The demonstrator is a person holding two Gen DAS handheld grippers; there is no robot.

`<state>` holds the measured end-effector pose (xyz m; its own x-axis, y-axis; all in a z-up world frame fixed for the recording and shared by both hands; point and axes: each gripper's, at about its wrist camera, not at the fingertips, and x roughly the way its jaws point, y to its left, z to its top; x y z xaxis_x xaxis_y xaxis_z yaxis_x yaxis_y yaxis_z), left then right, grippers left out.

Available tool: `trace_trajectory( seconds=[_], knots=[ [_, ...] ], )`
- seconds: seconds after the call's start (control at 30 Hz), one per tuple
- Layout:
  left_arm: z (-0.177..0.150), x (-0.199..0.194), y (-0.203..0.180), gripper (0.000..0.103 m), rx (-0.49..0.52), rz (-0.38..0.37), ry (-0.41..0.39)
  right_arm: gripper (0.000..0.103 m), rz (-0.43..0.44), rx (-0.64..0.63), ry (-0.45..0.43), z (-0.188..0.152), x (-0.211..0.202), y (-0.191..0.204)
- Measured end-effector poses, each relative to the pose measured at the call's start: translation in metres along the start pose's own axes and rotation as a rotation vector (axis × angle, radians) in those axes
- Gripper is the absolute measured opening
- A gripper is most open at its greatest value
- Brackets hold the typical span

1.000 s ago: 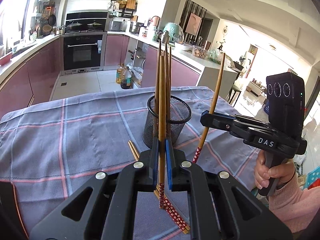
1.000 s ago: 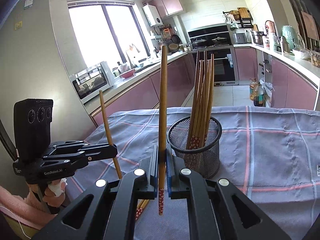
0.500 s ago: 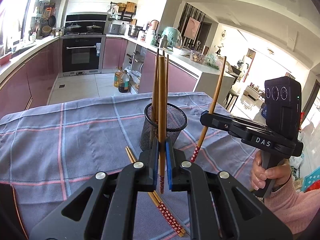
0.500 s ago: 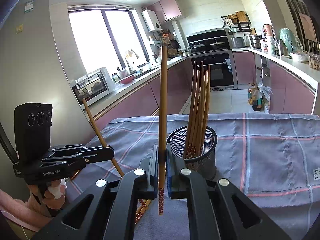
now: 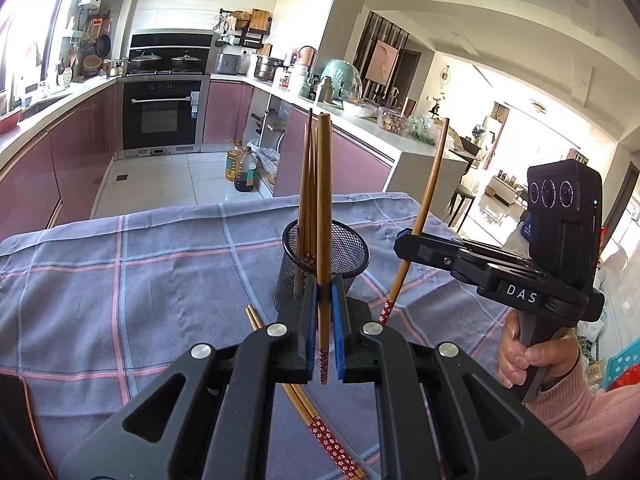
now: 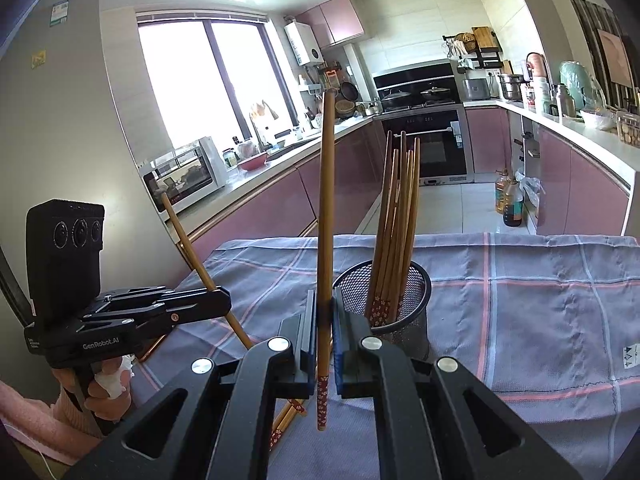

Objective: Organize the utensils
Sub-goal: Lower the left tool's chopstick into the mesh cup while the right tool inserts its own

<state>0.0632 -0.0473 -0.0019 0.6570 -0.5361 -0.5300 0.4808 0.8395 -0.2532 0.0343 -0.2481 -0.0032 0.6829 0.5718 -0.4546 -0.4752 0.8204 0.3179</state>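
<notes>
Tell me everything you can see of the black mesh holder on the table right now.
The black wire-mesh cylindrical holder stands upright on the blue-grey plaid tablecloth, open at the top with a solid rim. Several brown wooden chopsticks lean inside, their red flowered ends down. Neither gripper touches it.

The right claw clamps a long brown wooden chopstick upright, just left of the black wire-mesh cup holding more chopsticks. Further left of the cup, the left claw grips another tilted chopstick above the grey checked desk cloth.
</notes>
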Motion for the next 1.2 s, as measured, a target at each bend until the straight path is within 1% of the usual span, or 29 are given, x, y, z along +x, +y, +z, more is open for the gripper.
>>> trace_trajectory(
  seconds=[0.27, 0.57, 1.2],
  knots=[
    [0.004, 0.001, -0.001, 0.007, 0.005, 0.001, -0.01, 0.006, -0.008, -0.016, -0.02, 0.007, -0.005, 0.004],
    [0.014, -0.005, -0.001, 0.007, 0.013, -0.007, -0.04, 0.006, -0.017, -0.032, -0.05, 0.02, -0.01, 0.004],
    [0.049, -0.019, -0.01, 0.007, 0.037, -0.025, -0.117, 0.006, -0.009, -0.061, -0.1, 0.041, -0.011, 0.004]
  ],
)
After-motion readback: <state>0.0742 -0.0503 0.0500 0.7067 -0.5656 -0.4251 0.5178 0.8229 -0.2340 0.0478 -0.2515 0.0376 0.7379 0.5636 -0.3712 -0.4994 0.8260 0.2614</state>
